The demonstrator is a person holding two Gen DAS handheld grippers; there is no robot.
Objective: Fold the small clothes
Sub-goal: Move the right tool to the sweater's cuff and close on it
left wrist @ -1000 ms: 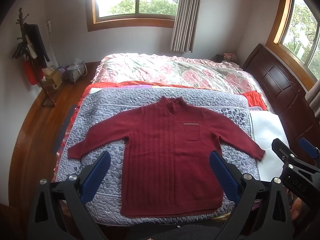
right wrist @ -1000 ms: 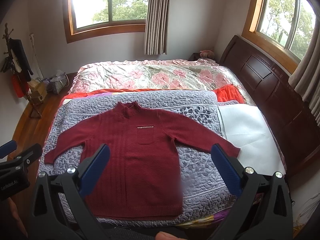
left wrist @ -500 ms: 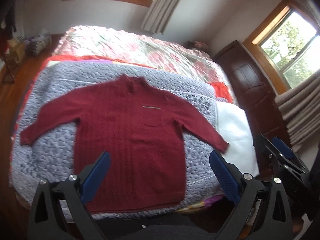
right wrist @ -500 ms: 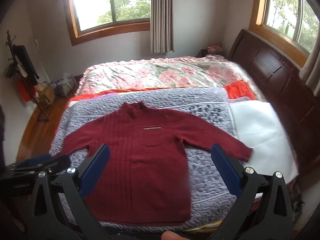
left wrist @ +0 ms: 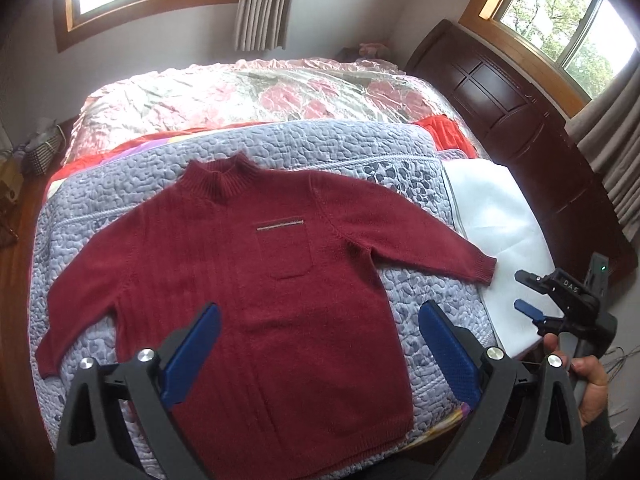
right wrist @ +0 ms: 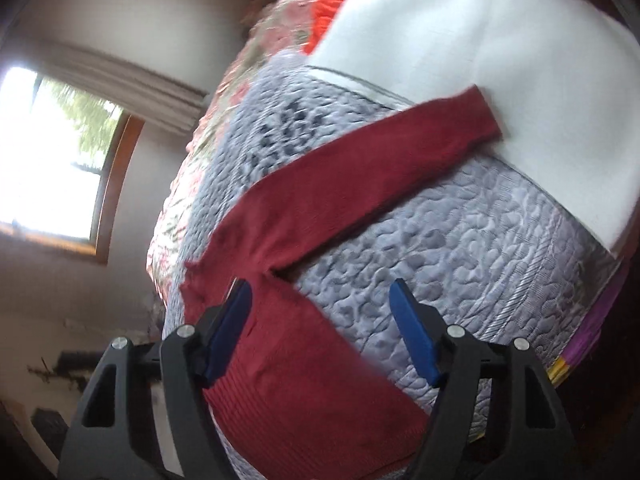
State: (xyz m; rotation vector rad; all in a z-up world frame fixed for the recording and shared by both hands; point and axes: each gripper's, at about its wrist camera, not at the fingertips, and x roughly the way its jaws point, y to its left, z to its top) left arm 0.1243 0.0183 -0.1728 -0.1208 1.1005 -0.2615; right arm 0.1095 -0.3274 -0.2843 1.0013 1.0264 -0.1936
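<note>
Two grippers, both with fingers spread wide and nothing between them, so no fold has started yet. What changed in the last second is the right gripper [right wrist: 320, 328]: it was looking flat across the bed, and now its view is rolled hard sideways and blurry, much closer to the sweater's right-hand sleeve [right wrist: 360, 168]. That sleeve runs diagonally just ahead of the fingertips, with the armpit corner almost between them and the cuff far out front, lying on the white sheet [right wrist: 500, 60].

The left gripper [left wrist: 320, 344] has tipped its view back to roughly level from a tilt and hovers over the lower body of the red sweater [left wrist: 256, 280], hem nearest the fingers, collar farthest. The sweater lies flat, sleeves out, on the grey quilt [left wrist: 360, 148].

My guess: the sleeve gets folded in first, right side leading.
</note>
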